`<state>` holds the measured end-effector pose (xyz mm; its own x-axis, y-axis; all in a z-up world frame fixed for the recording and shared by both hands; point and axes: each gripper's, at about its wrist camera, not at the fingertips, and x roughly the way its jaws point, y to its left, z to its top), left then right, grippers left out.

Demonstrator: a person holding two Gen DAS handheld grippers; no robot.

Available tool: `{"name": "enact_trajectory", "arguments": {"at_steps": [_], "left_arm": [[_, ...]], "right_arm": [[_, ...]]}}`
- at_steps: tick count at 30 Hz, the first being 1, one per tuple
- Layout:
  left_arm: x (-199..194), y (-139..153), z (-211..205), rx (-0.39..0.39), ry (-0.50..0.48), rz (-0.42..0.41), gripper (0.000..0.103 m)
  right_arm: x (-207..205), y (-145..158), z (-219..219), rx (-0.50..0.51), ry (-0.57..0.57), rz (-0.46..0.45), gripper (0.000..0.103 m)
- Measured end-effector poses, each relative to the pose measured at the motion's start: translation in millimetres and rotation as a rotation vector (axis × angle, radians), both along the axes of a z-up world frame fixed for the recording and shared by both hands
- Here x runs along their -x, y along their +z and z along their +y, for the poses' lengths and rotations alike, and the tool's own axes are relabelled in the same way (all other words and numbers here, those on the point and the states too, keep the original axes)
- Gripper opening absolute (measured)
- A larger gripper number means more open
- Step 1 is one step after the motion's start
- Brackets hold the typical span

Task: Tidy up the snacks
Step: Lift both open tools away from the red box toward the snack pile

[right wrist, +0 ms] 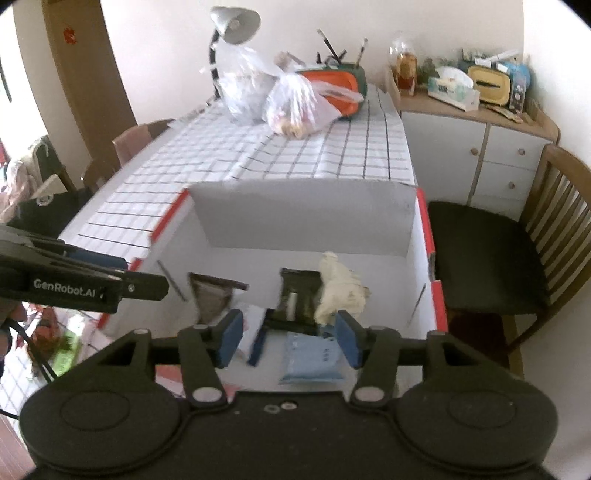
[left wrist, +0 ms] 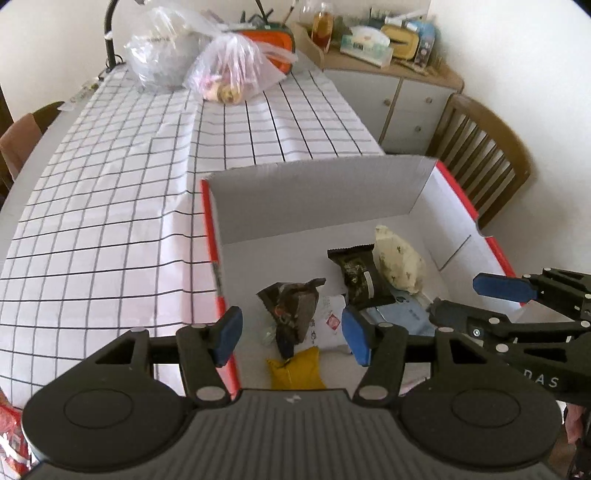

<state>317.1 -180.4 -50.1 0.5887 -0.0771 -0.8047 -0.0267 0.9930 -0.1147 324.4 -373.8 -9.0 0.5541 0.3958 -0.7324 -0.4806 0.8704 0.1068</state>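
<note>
A white cardboard box with red edges point(left wrist: 317, 195) point(right wrist: 303, 218) stands open on the checked tablecloth. Inside lie several snack packs: a brown packet point(left wrist: 295, 306) point(right wrist: 214, 299), a black packet point(left wrist: 360, 275) point(right wrist: 299, 299), a cream packet point(left wrist: 400, 258) point(right wrist: 340, 291), a light blue pack point(left wrist: 402, 314) point(right wrist: 314, 358), a white pack point(left wrist: 328, 325) and a yellow pack point(left wrist: 295, 369). My left gripper point(left wrist: 291, 336) is open and empty above the box's near left side. My right gripper point(right wrist: 288, 338) is open and empty above the box; it also shows in the left wrist view point(left wrist: 476, 299).
Two clear plastic bags point(left wrist: 207, 62) point(right wrist: 277, 99) and an orange case point(left wrist: 273, 44) sit at the table's far end by a lamp point(right wrist: 229, 26). A sideboard point(left wrist: 391, 92) and a wooden chair point(right wrist: 517, 251) stand right of the table. A red packet point(left wrist: 11, 435) lies at the near left.
</note>
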Motion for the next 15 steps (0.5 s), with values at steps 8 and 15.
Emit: {"name": "enact_trajectory", "arguments": {"at_steps": [8,15], "left_arm": [[50,22,26,0.004,-0.01,-0.104,0.064],[89,28,64,0.02,-0.008,-0.137,0.069]], "right_arm": [[38,22,21,-0.052,0.0,-0.047,0.07],[70,27,56,-0.073,0.017,-0.057,0.082]]}}
